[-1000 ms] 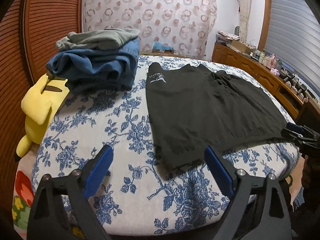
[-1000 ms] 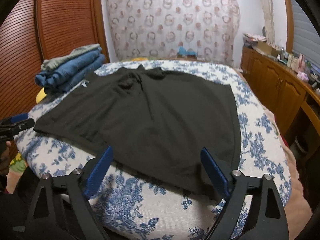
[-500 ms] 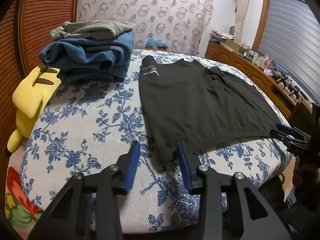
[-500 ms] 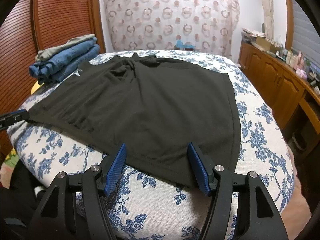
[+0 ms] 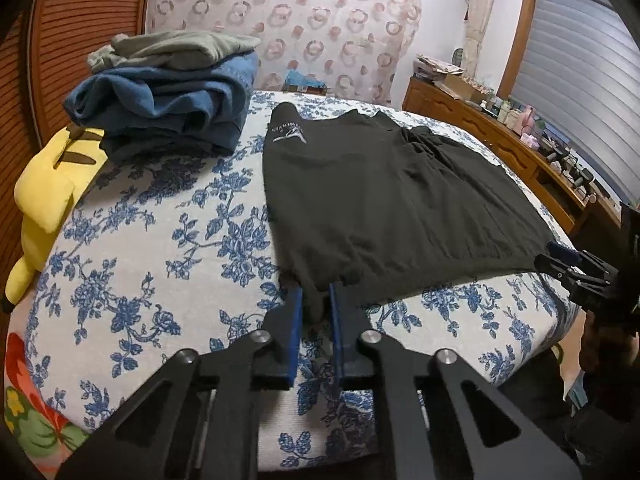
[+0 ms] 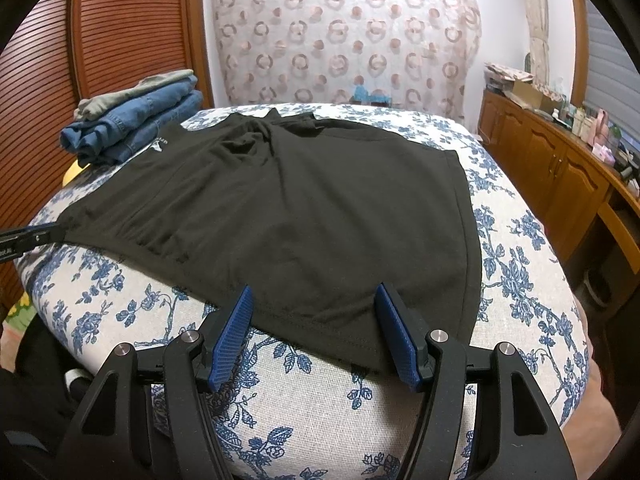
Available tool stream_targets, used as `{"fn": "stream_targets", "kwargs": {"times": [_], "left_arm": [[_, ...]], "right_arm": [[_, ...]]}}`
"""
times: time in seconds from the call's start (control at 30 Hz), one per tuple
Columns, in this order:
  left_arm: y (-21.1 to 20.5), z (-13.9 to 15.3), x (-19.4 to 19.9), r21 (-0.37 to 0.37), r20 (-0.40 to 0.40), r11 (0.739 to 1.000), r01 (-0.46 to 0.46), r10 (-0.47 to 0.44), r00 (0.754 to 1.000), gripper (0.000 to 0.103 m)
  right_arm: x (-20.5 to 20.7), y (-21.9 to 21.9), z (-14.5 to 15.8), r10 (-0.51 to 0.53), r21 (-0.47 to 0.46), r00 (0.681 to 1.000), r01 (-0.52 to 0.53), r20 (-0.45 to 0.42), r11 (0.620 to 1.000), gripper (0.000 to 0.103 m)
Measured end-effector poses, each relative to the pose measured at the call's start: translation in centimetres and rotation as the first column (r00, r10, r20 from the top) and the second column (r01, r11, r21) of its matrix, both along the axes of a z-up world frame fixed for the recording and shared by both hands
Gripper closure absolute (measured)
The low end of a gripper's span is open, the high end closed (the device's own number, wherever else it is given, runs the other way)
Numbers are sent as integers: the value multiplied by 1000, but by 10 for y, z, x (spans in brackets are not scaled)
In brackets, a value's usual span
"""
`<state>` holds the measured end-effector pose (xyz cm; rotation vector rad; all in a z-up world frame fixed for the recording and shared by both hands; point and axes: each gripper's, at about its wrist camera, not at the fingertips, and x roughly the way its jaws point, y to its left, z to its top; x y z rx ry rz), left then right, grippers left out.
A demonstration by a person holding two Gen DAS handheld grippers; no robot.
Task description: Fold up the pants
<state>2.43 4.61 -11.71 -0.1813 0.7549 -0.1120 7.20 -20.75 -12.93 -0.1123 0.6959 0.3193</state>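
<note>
Left wrist view: sits low at the near edge of the bed [image 5: 132, 280], close to the surface, facing along its own fingers toward the curtain [image 5: 304, 20] at top centre. Pants [image 5: 392, 208] fill centre-right; clothes pile [image 5: 168, 100] upper left; right gripper [image 5: 560, 258] shows at the right edge.

Right wrist view: same low, close position further right along that edge, also facing the curtain [image 6: 344, 36]. Pants [image 6: 288, 208] fill the centre, pile [image 6: 136, 124] far upper left, left gripper [image 6: 44, 234] pokes in at the left edge.

Shared: bed, pants, pile, curtain, cabinet on the right.
</note>
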Motion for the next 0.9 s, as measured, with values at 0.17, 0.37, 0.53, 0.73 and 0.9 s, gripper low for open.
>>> {"fn": "stream_targets", "kwargs": {"times": [0.17, 0.37, 0.53, 0.73, 0.9], "left_arm": [[1, 14, -1, -28, 39, 1000, 14, -13, 999, 97], [-5, 29, 6, -21, 69, 998, 51, -49, 996, 100], [-17, 43, 14, -24, 101, 995, 94, -91, 991, 101], [-40, 52, 20, -16, 124, 987, 158, -154, 980, 101], [-58, 59, 26, -3, 134, 978, 209, -207, 969, 101]], "right_arm": [[1, 2, 0, 2, -4, 1000, -2, -2, 1000, 38], [1, 2, 1, 2, 10, 1000, -2, -6, 1000, 39], [1, 0, 6, 0, 25, 1000, 0, -5, 1000, 39], [1, -4, 12, -3, 37, 1000, 3, 6, 999, 39], [0, -4, 12, 7, 38, 1000, -7, 6, 999, 39]]}}
